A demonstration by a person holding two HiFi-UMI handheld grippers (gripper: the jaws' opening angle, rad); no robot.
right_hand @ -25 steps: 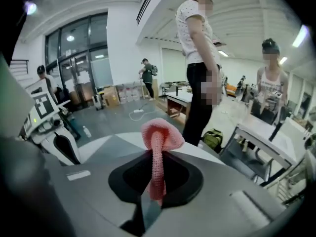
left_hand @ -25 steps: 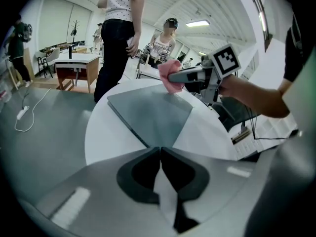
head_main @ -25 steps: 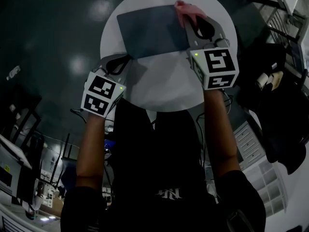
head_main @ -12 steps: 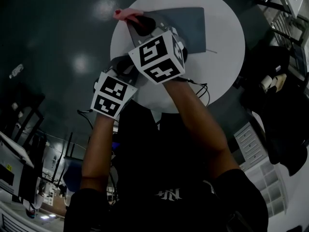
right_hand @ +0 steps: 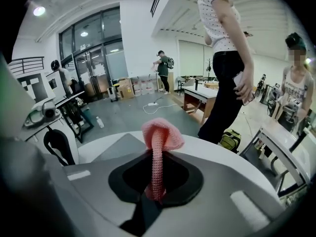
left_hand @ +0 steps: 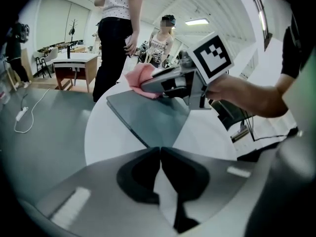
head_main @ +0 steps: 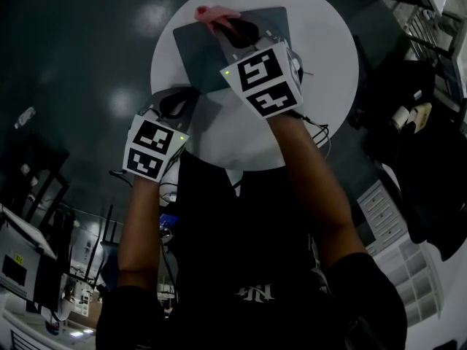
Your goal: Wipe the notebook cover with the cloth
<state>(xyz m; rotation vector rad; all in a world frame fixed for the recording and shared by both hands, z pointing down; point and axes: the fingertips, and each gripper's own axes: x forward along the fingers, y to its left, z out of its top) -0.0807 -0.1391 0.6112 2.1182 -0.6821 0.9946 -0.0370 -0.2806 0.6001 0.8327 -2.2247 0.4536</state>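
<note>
Two claws meet over one round white worktop (head_main: 325,57). The right claw (right_hand: 155,154) is clamped on a pink cloth (right_hand: 160,132) – a narrow strip of knit fabric stands pinched between its jaws, and a rounded wad bulges out past the tips. From the head view that wad lies at the far edge of the notebook (head_main: 201,49), a dark grey, closed book lying flat on the far half of the worktop, with the right arm reaching diagonally across the cover towards it. The left gripper view shows the same contact from the side: the cloth rests low against the cover's far corner, under the grey jaws and the black-and-white marker cube (left_hand: 212,56) behind them.

The left claw (left_hand: 160,149) has its jaws drawn together at the tips with nothing between them. It sits low at the near side of the worktop, just beside the notebook's near corner – whether it touches the cover cannot be told.

Beyond the worktop, a person in a dotted top and dark trousers (right_hand: 224,78) stands close to its far rim, and a second person (right_hand: 296,88) stands further off. A white cable (left_hand: 22,115) trails across the grey floor (left_hand: 44,132) to the left.
</note>
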